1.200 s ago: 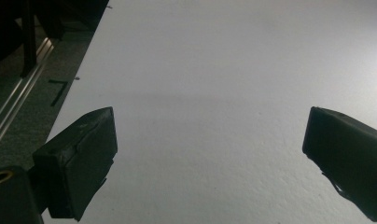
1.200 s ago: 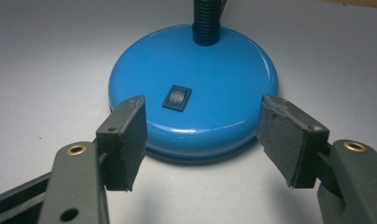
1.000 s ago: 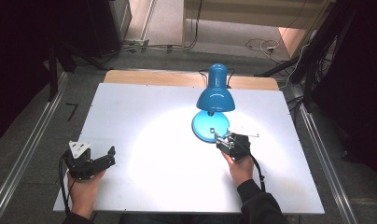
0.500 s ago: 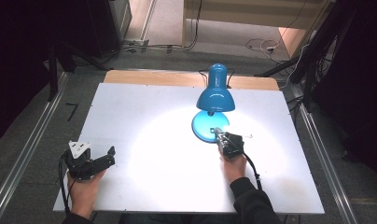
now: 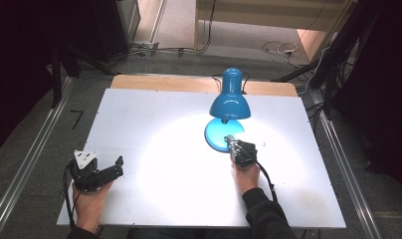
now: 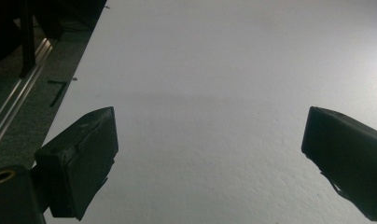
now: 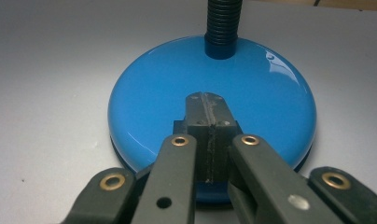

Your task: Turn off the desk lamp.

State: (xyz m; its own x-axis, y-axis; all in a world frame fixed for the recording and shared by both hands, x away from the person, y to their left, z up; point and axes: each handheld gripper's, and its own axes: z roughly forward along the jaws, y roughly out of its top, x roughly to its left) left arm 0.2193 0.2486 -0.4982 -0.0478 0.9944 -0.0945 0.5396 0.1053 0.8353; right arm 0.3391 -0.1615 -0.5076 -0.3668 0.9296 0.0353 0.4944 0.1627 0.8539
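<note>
A blue desk lamp (image 5: 229,101) stands right of the table's middle, its shade tilted forward and casting a bright pool of light on the white table (image 5: 139,114). My right gripper (image 5: 229,141) is shut, its two jaws pressed flat together with nothing between them. In the right gripper view its tips (image 7: 206,100) lie on top of the lamp's round blue base (image 7: 144,93), in front of the black ribbed neck (image 7: 221,23). My left gripper (image 5: 117,167) is held near the table's front left corner, open and empty (image 6: 210,144) over bare table.
The tabletop lies on a wooden board whose strip (image 5: 154,82) shows at the far edge. Metal rails (image 5: 35,149) run along both sides on the grey floor. Cables (image 5: 278,49) lie on the floor beyond the table.
The right gripper's jaws have closed and the hand has slid forward, bringing the tips onto the lamp's base. The left gripper has stayed put.
</note>
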